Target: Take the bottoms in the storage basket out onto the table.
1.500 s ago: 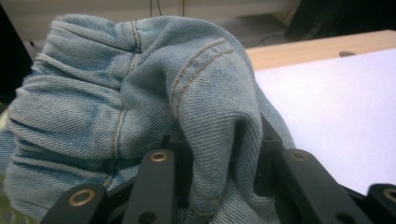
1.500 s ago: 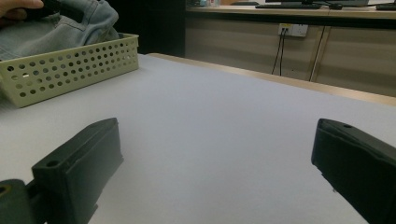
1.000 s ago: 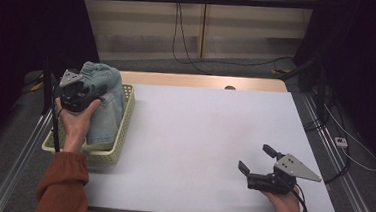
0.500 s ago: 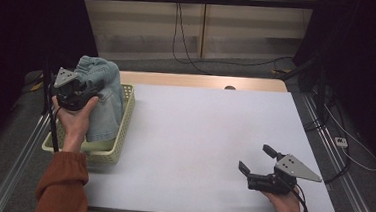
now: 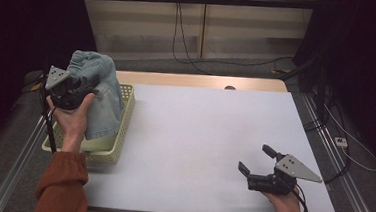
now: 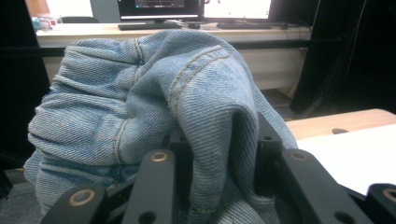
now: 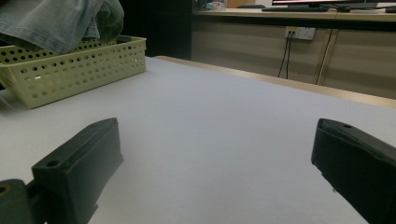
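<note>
A light blue pair of jeans (image 5: pixel 101 92) hangs bunched over the pale green perforated basket (image 5: pixel 103 152) at the table's left edge. My left gripper (image 5: pixel 83 84) is shut on the jeans near their top and holds them above the basket. In the left gripper view the denim (image 6: pixel 154 102) drapes over both black jaws. My right gripper (image 5: pixel 256 160) rests low on the white table (image 5: pixel 199 132) at the front right, open with nothing between its jaws. The right gripper view looks across the table to the basket (image 7: pixel 70 67) and the jeans (image 7: pixel 56 21) hanging into it.
The table's wooden far edge (image 5: pixel 198 80) has a small dark hole (image 5: pixel 230 87). Metal rails run along both sides of the table. Cables (image 5: pixel 343 147) lie on the floor to the right. Dark curtains stand left and right.
My left gripper has lifted the jeans higher out of the basket and drawn them slightly left. The right gripper has stayed where it was.
</note>
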`<state>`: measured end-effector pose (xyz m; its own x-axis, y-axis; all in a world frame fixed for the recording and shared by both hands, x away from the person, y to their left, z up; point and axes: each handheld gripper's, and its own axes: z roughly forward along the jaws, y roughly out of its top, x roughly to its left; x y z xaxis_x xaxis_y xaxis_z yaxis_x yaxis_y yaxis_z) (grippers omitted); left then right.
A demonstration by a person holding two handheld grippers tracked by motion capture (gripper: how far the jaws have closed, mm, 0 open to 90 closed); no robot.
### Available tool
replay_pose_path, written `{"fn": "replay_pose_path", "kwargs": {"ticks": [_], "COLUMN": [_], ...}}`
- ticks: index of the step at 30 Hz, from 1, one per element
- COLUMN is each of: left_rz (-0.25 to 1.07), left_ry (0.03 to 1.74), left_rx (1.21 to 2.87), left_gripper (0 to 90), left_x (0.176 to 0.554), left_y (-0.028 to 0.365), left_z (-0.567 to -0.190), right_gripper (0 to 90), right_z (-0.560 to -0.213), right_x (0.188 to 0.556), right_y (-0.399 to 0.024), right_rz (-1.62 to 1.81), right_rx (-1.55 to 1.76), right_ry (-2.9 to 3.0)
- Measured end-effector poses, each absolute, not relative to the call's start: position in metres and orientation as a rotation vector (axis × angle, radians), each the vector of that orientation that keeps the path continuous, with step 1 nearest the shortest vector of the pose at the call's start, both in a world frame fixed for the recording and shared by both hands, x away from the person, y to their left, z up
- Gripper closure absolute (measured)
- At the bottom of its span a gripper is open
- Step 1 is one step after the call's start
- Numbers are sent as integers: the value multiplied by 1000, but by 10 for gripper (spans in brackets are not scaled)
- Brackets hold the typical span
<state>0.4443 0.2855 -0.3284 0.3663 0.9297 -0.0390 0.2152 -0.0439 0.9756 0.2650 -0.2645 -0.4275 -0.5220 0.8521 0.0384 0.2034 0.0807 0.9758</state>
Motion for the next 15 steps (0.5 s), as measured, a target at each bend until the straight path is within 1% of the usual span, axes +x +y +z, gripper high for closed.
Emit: {"fn": "replay_pose_path", "kwargs": {"ticks": [10, 15], "left_rz": [844, 836], "left_ry": [1023, 1014], "left_rx": [1477, 1461], "left_gripper": [689, 690], "left_x": [436, 433], "left_y": [283, 281], "left_z": [-320, -316], "right_gripper": [16, 16], "right_z": [-427, -427], "right_x": [265, 265], "right_y": [-264, -264], "right_rz": [1480, 1478], "right_rx": [1044, 1038], "right_ry": [1793, 1796]}}
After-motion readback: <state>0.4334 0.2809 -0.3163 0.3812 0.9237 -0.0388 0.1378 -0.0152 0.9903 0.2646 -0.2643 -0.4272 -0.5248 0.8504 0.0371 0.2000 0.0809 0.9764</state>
